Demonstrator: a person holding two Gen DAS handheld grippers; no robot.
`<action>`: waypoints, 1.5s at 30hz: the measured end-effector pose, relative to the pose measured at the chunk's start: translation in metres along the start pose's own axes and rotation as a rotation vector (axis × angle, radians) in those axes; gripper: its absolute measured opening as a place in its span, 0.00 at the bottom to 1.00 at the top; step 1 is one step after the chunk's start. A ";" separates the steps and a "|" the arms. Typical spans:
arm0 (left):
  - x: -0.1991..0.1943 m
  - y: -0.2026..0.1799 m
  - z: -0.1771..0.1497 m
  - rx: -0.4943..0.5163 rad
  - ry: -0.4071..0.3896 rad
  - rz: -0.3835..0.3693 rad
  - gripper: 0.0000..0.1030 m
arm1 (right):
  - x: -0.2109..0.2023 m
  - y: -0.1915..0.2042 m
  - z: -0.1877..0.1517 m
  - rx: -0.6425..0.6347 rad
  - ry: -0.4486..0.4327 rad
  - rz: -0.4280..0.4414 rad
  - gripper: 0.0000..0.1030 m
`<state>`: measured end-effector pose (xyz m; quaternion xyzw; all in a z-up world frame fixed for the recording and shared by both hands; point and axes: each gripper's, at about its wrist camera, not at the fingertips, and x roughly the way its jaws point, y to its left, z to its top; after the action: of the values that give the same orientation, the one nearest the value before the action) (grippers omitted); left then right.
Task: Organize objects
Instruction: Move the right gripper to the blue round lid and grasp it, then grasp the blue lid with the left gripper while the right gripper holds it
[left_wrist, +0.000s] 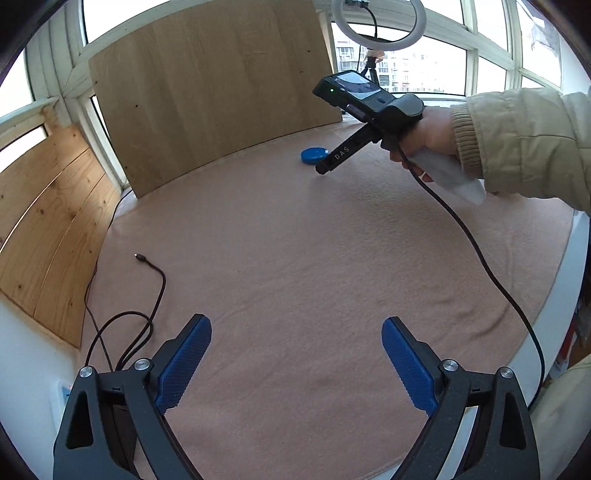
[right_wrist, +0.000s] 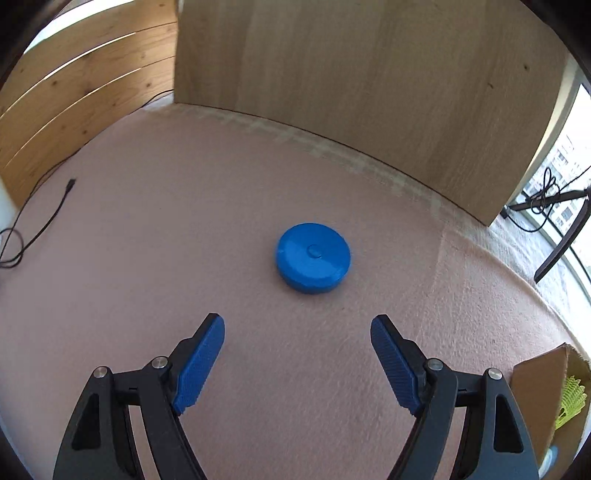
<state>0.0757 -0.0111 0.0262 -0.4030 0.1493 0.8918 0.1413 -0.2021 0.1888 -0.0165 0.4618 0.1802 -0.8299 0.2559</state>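
Note:
A blue round disc (right_wrist: 312, 257) lies flat on the pink cloth, a short way ahead of my right gripper (right_wrist: 297, 325), which is open and empty, its blue pads apart. The disc also shows in the left wrist view (left_wrist: 314, 155) at the far side of the table, just under the tip of the hand-held right gripper (left_wrist: 325, 169). My left gripper (left_wrist: 296, 328) is open and empty above the near part of the cloth, far from the disc.
A wooden board (right_wrist: 369, 92) stands upright behind the disc. A loose black cable (left_wrist: 155, 280) lies at the left. A cardboard box (right_wrist: 546, 398) with something yellow-green stands at the right edge. The right gripper's cable (left_wrist: 480, 258) hangs across. A ring light (left_wrist: 376, 22) stands by the windows.

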 end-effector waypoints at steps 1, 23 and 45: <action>0.000 0.001 -0.001 -0.002 0.002 0.003 0.93 | 0.005 -0.004 0.003 0.020 0.000 -0.001 0.76; 0.037 -0.035 0.013 0.004 0.043 -0.062 0.94 | -0.034 0.022 -0.063 -0.121 -0.046 0.188 0.42; 0.084 -0.099 0.034 0.025 0.130 -0.400 0.92 | -0.122 0.120 -0.225 -0.702 -0.041 0.459 0.43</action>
<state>0.0362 0.1033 -0.0318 -0.4793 0.0862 0.8164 0.3104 0.0746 0.2442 -0.0332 0.3580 0.3392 -0.6486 0.5797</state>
